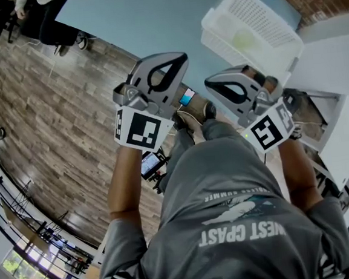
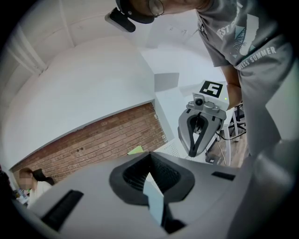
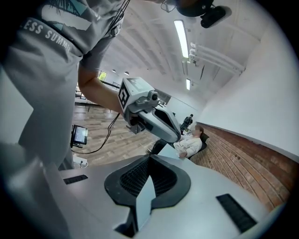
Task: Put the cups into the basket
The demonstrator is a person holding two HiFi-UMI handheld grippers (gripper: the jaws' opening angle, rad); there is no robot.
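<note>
A white slatted basket [image 1: 255,22] stands on the pale blue table [image 1: 152,22] at the upper right of the head view. A faint pale green shape [image 1: 244,38] shows inside it; I cannot tell what it is. No cup is clearly in sight. Both grippers are held up close to the person's chest, well short of the basket. My left gripper [image 1: 182,57] has its jaws together with nothing between them, as the left gripper view [image 2: 150,154] also shows. My right gripper [image 1: 211,81] is shut and empty too, its jaws meeting at a point [image 3: 149,157].
Wood floor [image 1: 57,116] fills the left side. A seated person's legs [image 1: 55,25] are at the table's far left. White furniture [image 1: 334,91] stands at the right. A small lit screen on a stand [image 1: 151,162] sits by the person's knees. A brick wall [image 2: 93,140] lies beyond the table.
</note>
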